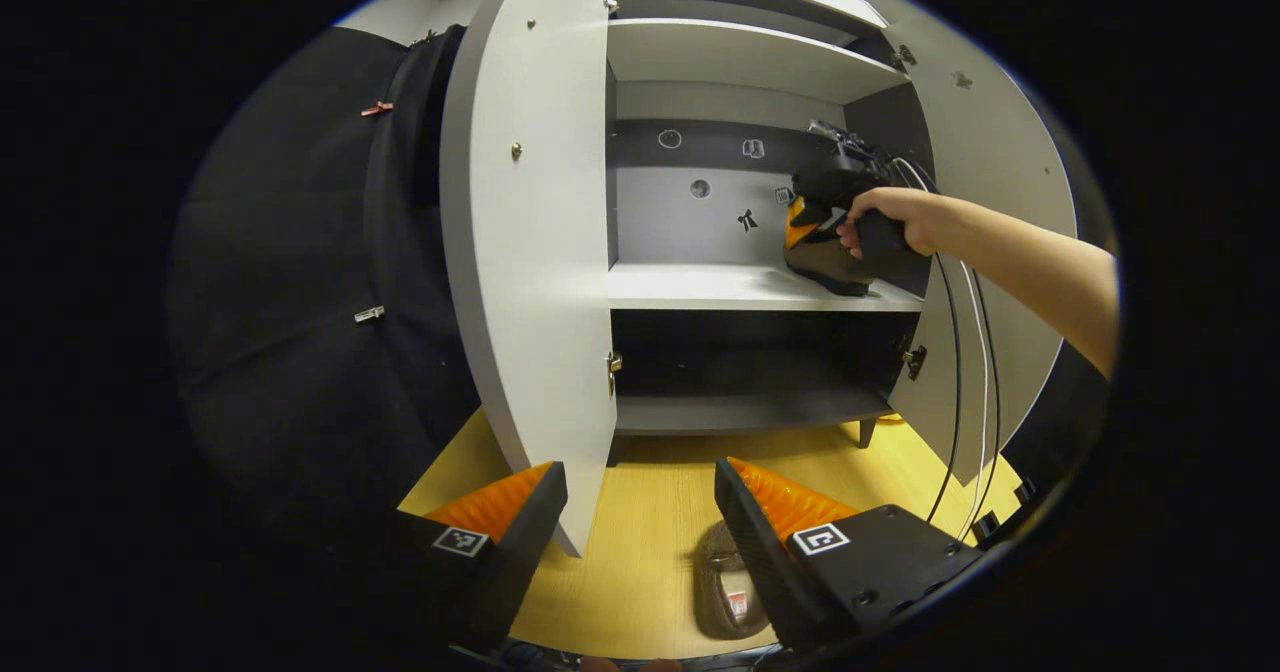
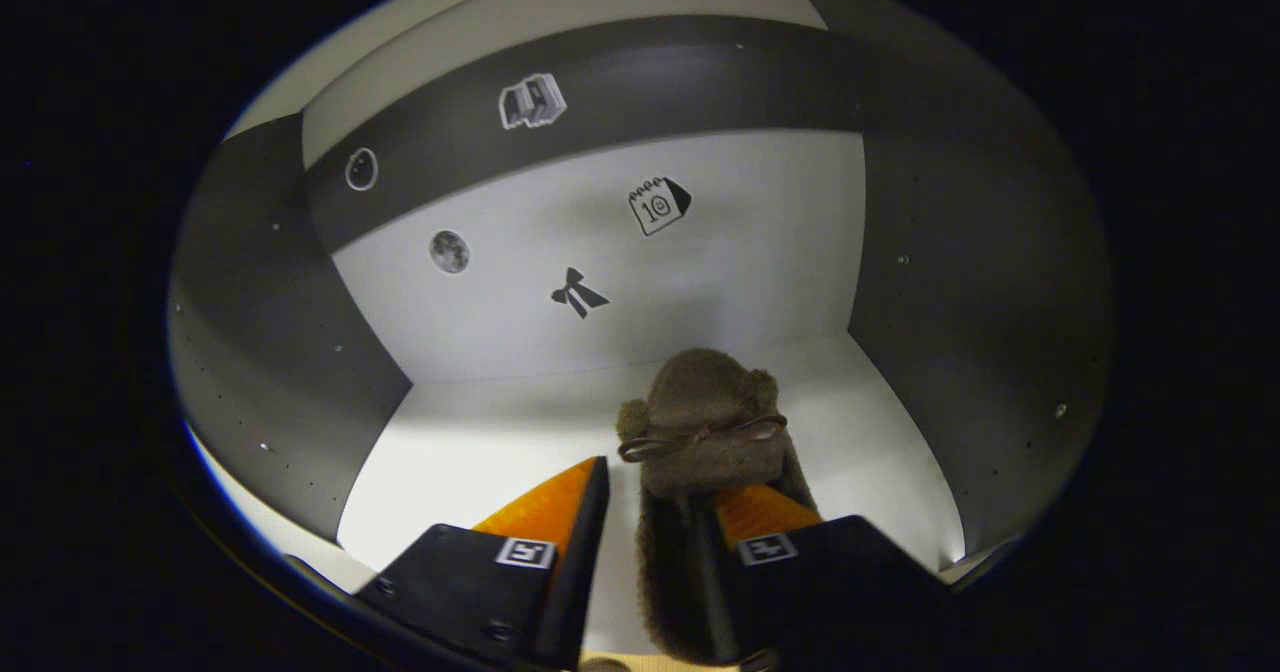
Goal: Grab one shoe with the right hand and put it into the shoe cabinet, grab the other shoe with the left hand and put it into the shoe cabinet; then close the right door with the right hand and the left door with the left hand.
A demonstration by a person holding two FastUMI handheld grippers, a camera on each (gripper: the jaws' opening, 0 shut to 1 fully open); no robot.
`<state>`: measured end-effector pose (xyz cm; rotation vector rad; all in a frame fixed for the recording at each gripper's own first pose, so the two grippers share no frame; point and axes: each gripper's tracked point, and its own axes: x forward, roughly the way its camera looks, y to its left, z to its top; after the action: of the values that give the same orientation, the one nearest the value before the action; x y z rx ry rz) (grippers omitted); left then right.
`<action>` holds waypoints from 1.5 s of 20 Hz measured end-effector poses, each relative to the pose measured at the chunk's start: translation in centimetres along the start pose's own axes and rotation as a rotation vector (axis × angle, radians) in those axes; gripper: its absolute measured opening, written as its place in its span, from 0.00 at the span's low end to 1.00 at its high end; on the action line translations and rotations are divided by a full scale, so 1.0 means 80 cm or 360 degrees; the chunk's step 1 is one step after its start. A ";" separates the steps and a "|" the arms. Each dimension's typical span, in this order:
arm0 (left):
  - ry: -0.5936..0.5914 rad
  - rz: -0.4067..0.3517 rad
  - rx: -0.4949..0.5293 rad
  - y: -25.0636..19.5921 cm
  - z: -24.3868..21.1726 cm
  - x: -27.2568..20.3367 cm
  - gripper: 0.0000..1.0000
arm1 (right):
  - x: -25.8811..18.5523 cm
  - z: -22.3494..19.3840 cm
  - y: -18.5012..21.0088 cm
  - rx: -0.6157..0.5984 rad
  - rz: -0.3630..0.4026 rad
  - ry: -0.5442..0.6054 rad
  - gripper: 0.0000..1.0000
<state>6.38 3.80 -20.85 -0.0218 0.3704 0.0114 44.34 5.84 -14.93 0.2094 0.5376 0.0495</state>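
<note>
Our right gripper (image 2: 650, 512) has its fingers around the first shoe (image 2: 705, 432), resting on the cabinet (image 1: 760, 52) shelf (image 2: 480, 452) near its front edge; whether they pinch it we cannot tell. Our left gripper (image 1: 640, 497), fingers spread, hovers above the second shoe (image 1: 730, 582) on the floor (image 1: 650, 572). Both doors remain open.

Calendar sticker (image 2: 658, 206) on the cabinet's back wall (image 2: 760, 252) — reads "10".

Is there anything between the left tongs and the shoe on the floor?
Nothing visible. The shoe lies on the bare yellow floor just beyond the open left tongs, beside the right finger. The open left door stands off to the left.
</note>
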 end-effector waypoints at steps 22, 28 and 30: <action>0.0476 -0.0457 0.0022 -0.091 -0.227 0.030 0.86 | -0.450 0.015 -0.012 -0.0167 0.0024 -0.0938 0.98; 0.0631 -0.0432 0.0043 -0.094 -0.310 0.100 0.76 | -0.503 -0.019 -0.061 -0.0222 -0.0096 -0.0934 0.98; 0.0599 -0.0420 0.0055 -0.097 -0.319 0.123 0.76 | -0.511 -0.031 -0.081 -0.0241 -0.0144 -0.0900 1.00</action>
<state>6.46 -4.52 -48.01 -0.0384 0.7416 -0.2630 7.92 -4.19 2.17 0.0445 -0.0211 -0.0565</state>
